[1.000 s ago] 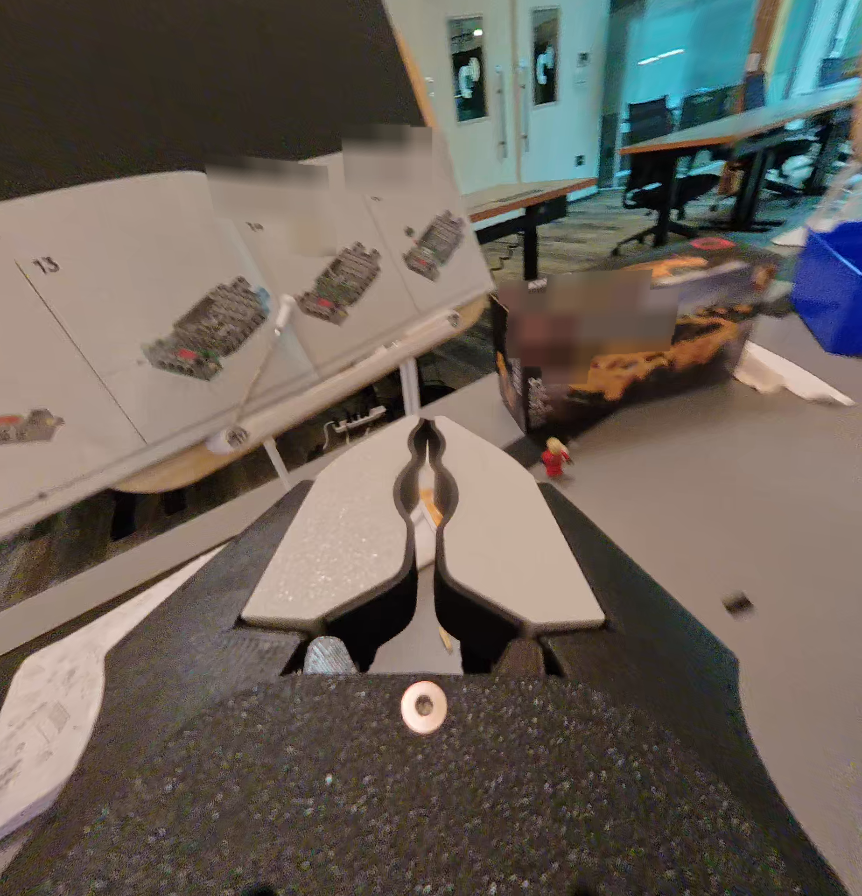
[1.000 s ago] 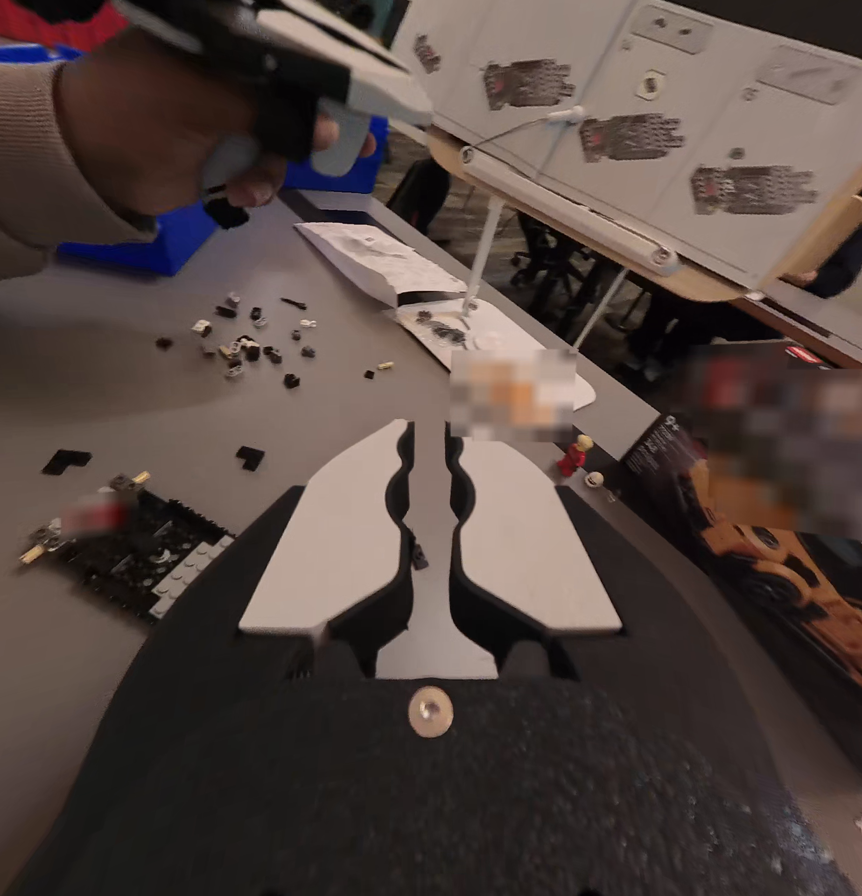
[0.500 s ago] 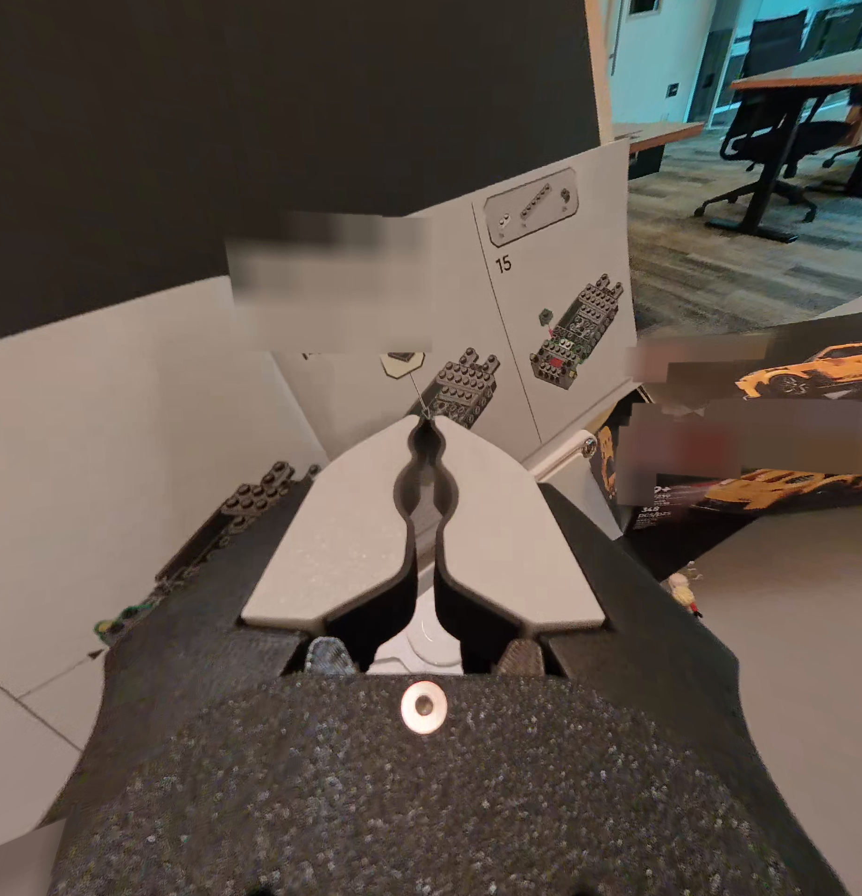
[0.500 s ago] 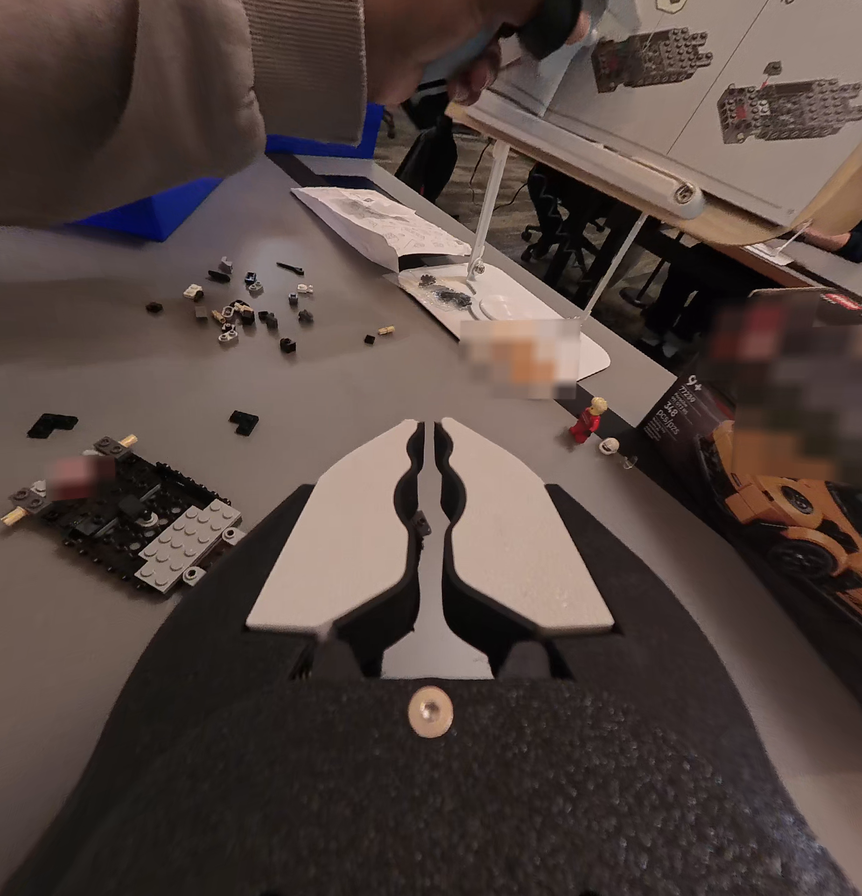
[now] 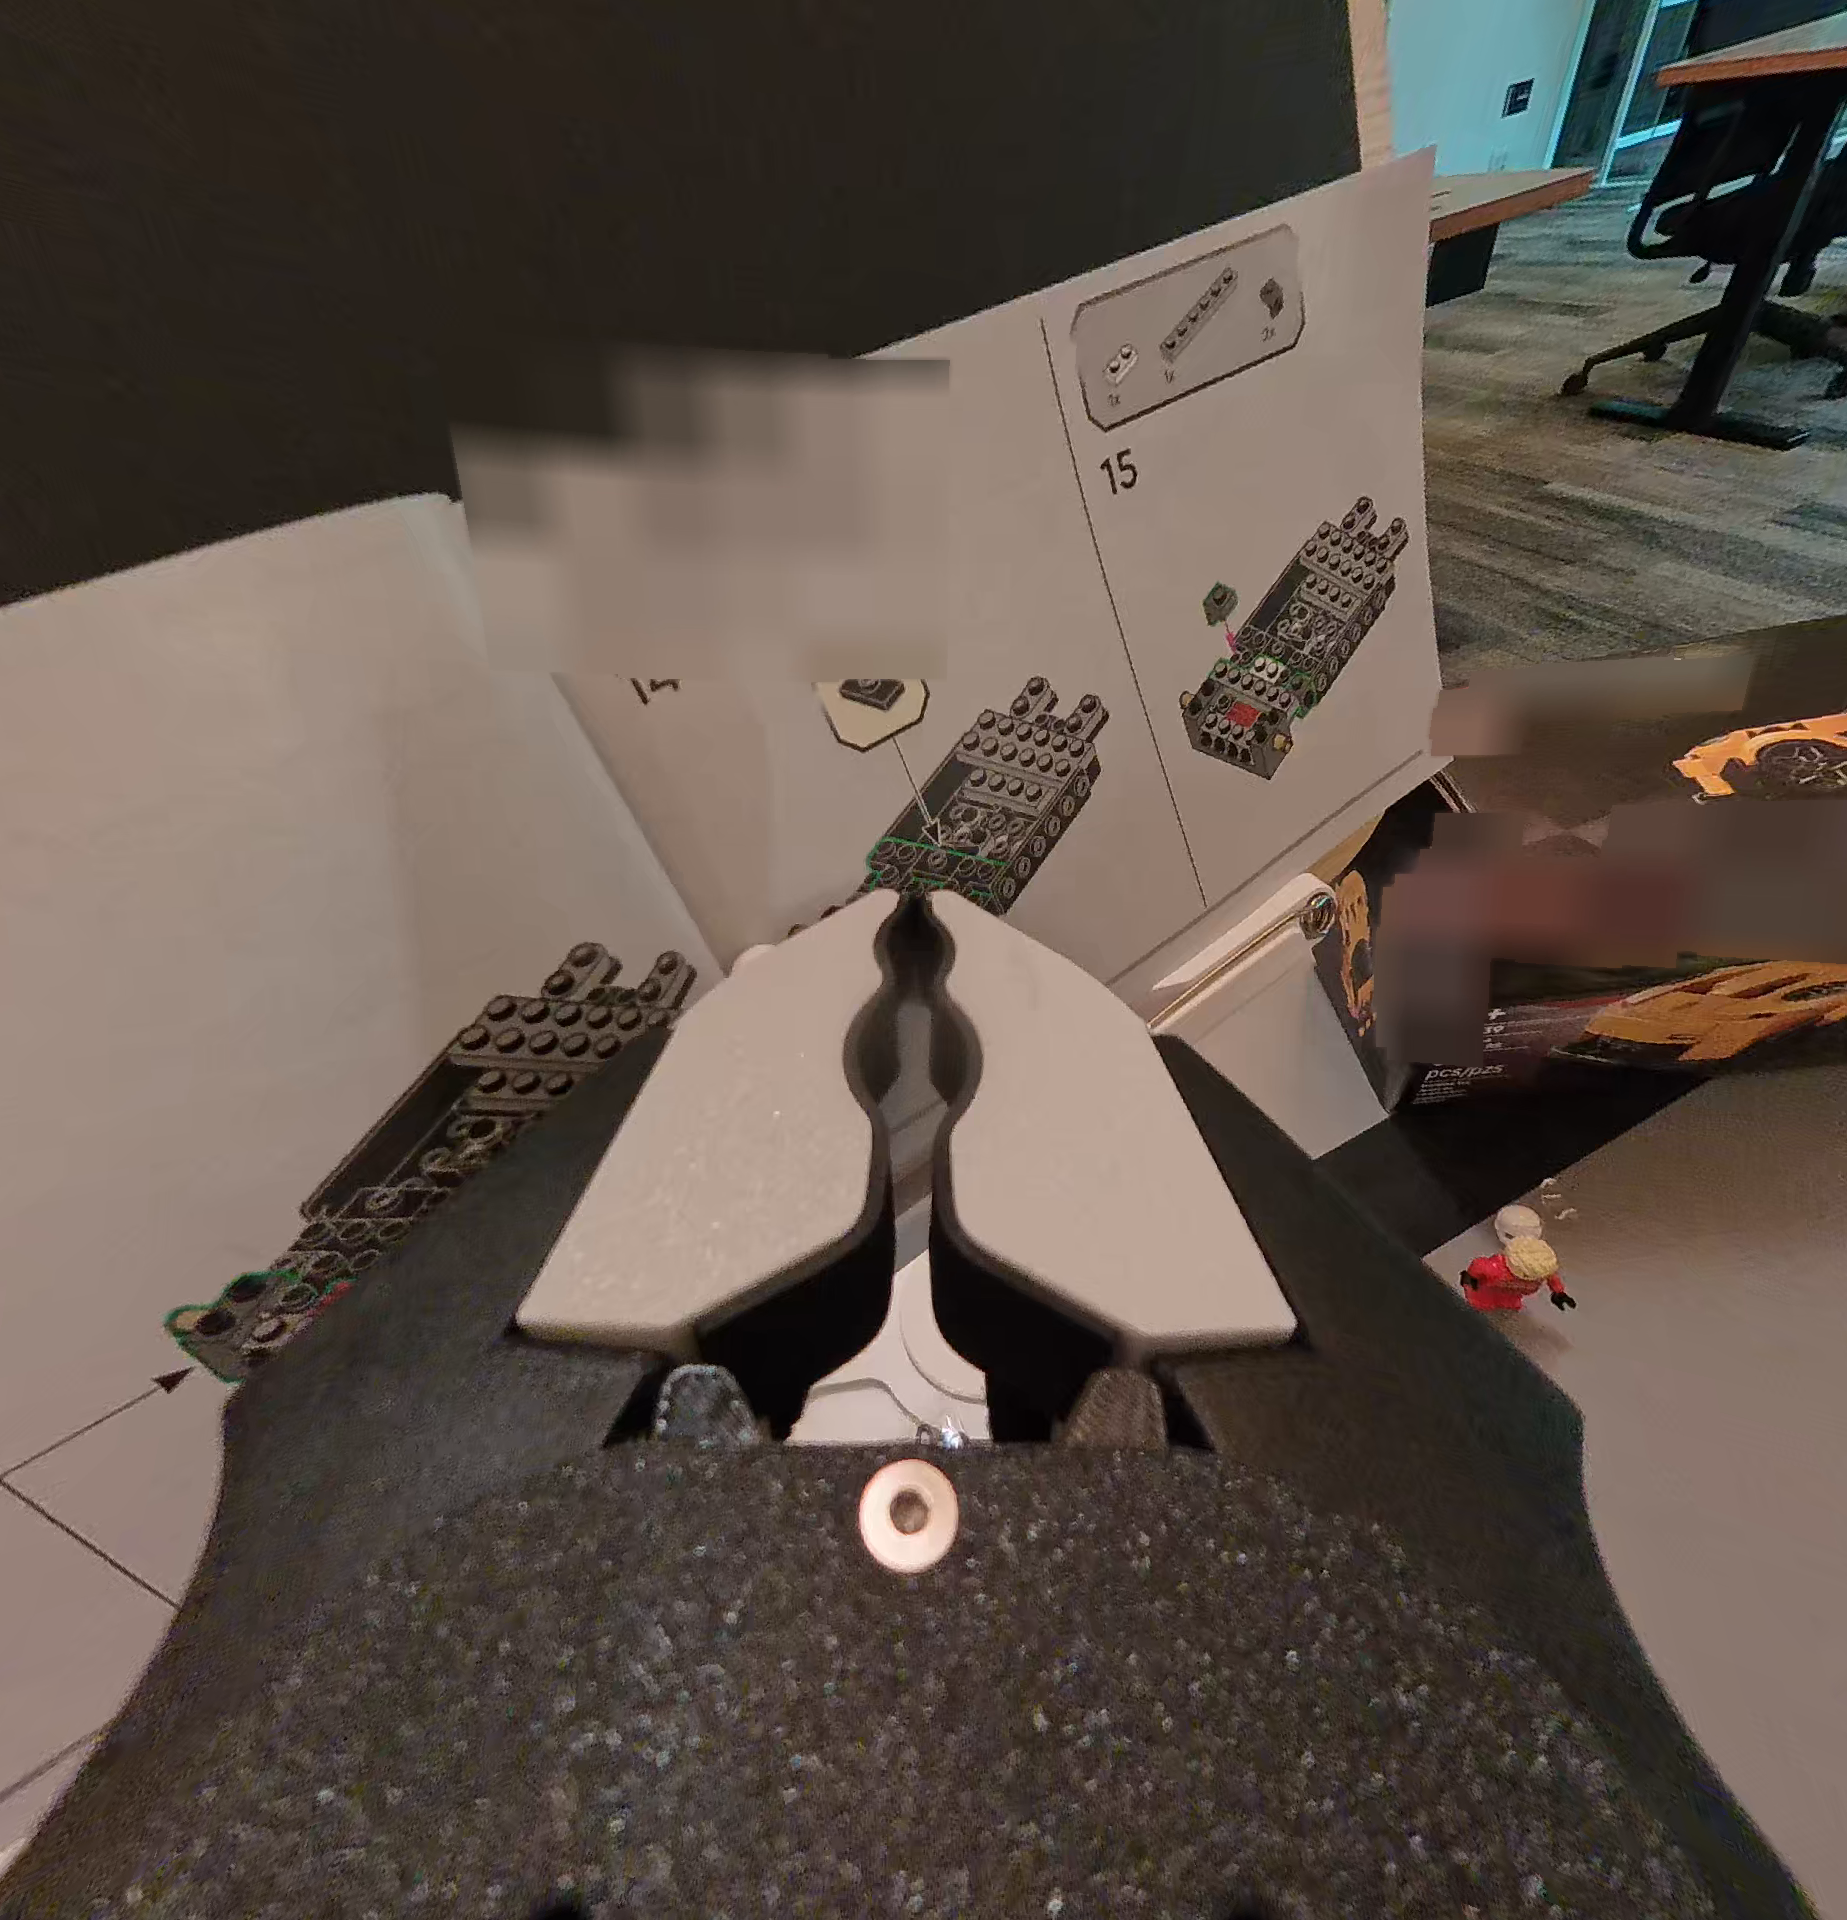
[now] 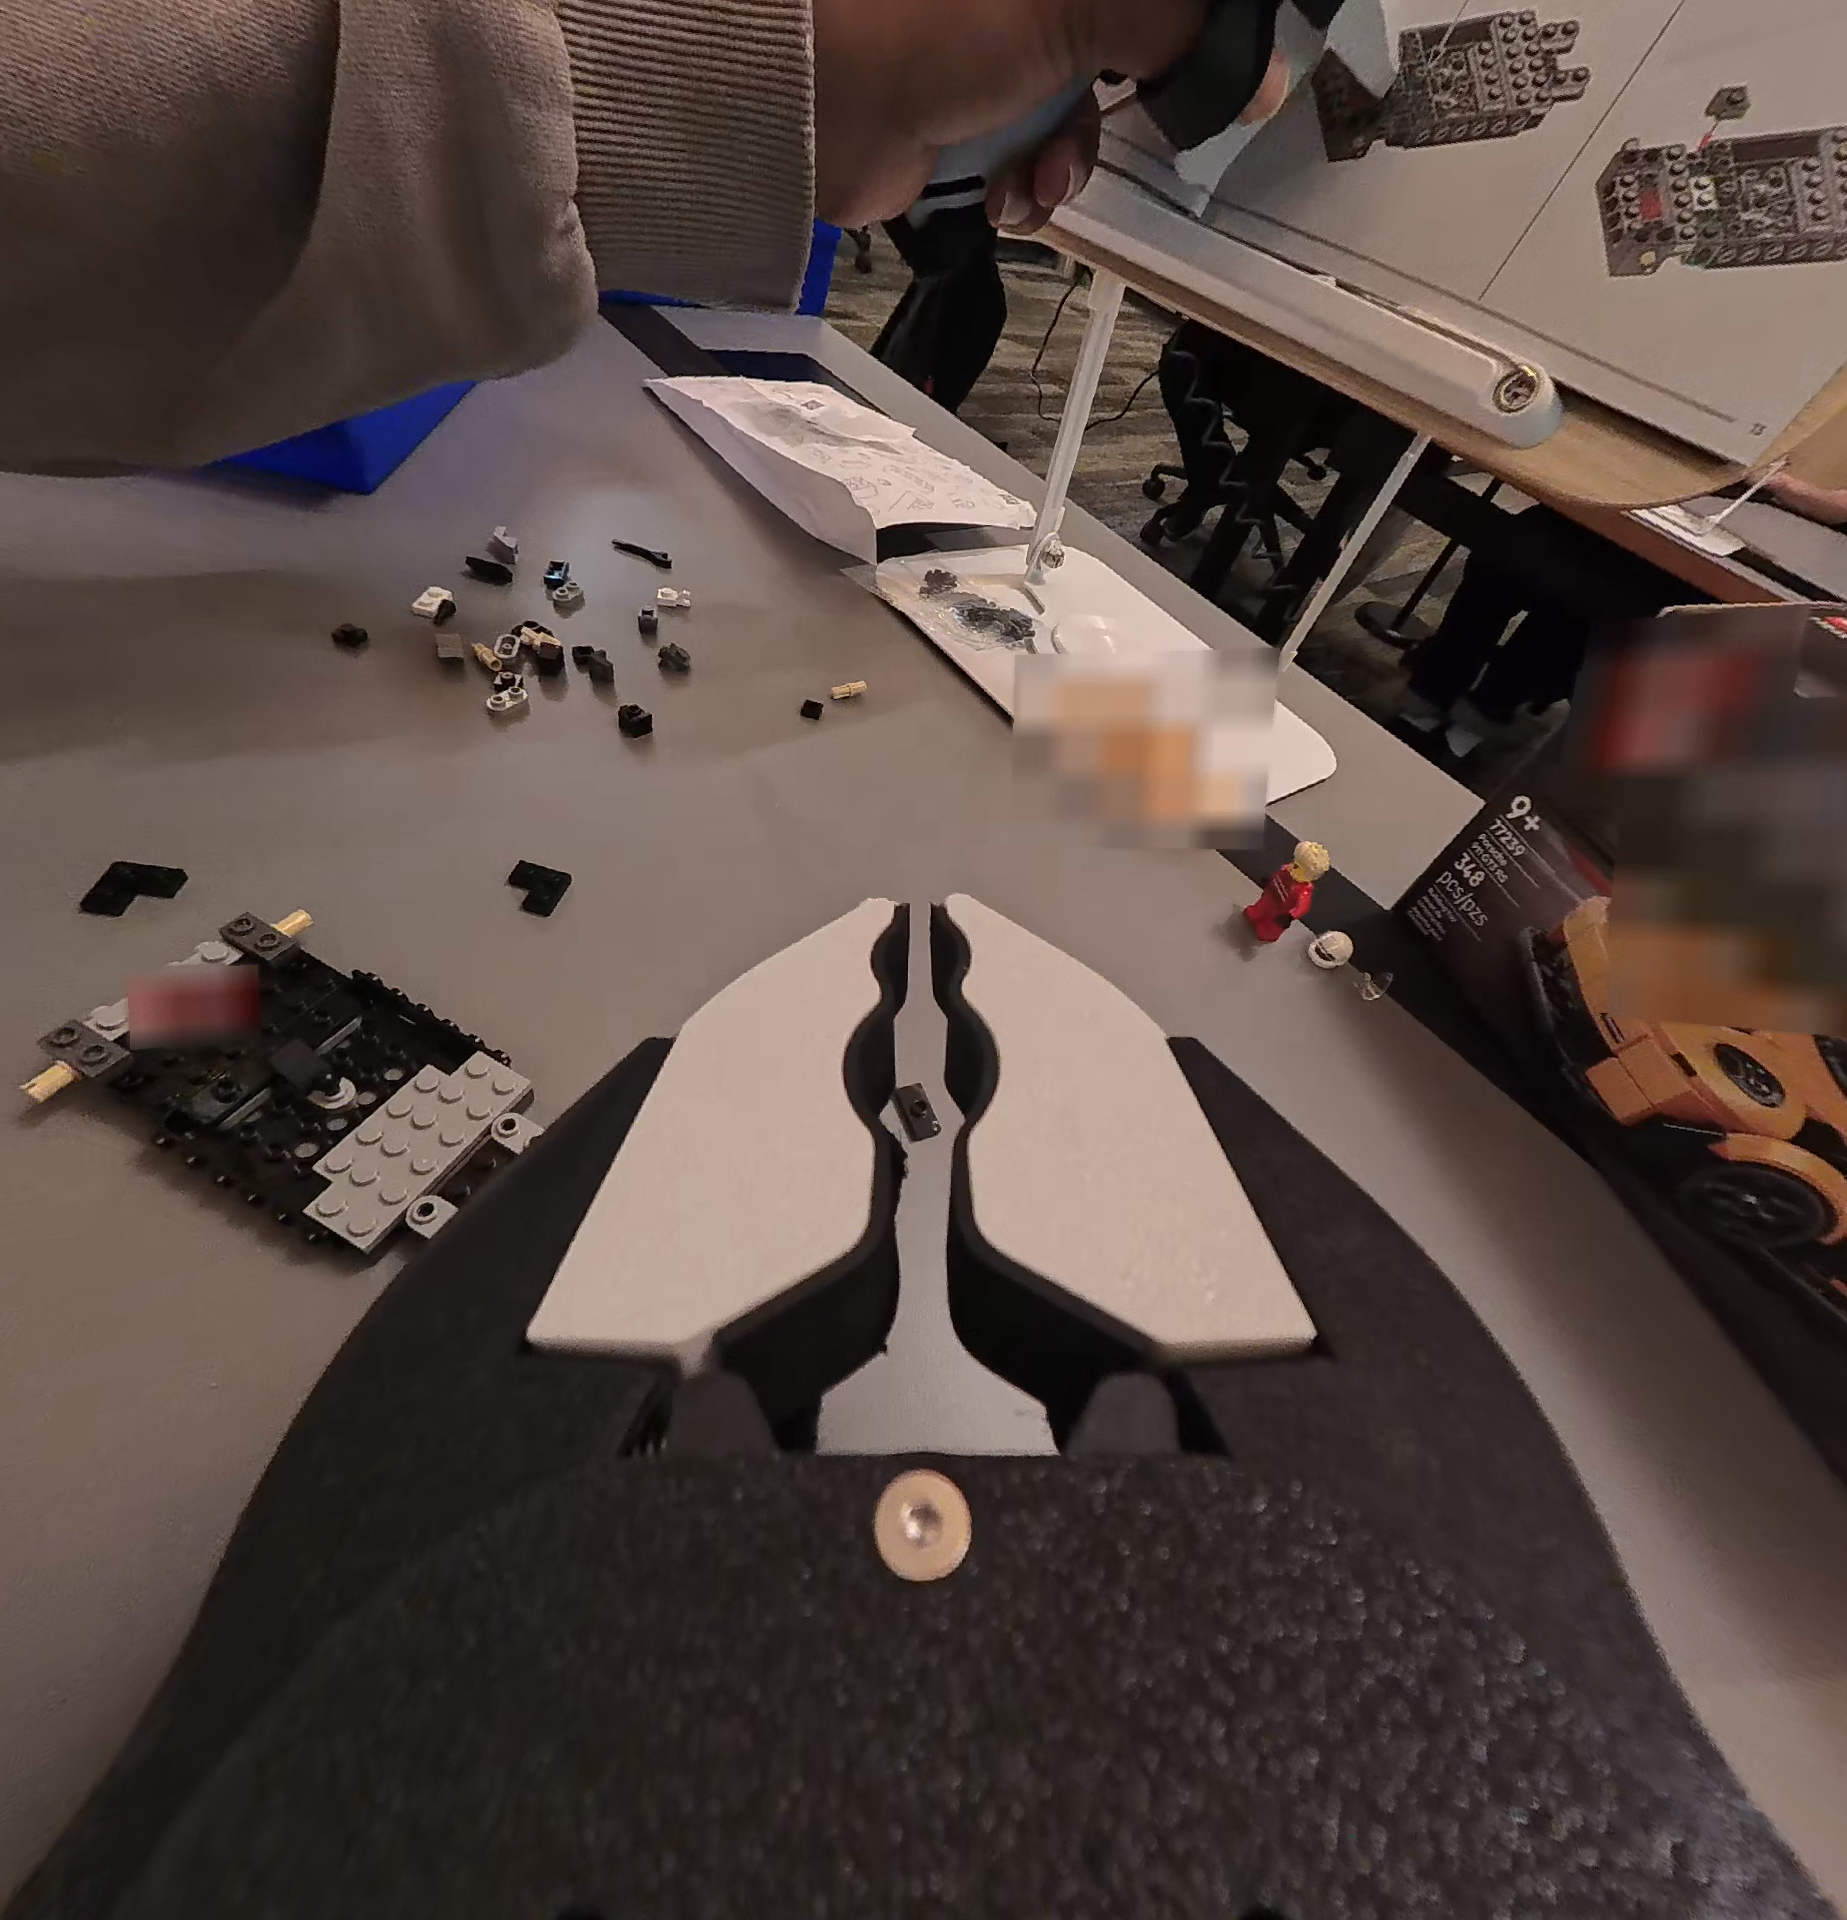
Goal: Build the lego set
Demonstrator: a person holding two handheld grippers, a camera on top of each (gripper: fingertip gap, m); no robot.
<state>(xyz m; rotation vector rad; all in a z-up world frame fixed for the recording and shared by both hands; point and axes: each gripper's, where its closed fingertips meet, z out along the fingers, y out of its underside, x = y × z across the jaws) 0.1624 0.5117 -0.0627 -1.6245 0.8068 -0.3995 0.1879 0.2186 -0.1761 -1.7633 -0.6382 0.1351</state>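
my way ahead over the grey table [image 6: 794, 821] lies bare, flanked by the half-built chassis [image 6: 275, 1081] leftward and the box [image 6: 1677, 1039] rightward.

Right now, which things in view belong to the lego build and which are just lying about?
Job:
- partly built black and grey chassis
- loose small pieces
- instruction booklet on its stand
- tiny black piece in the right hand-held gripper

Lying about:
- set box
- red minifigure
- white helmet
- torn paper bag
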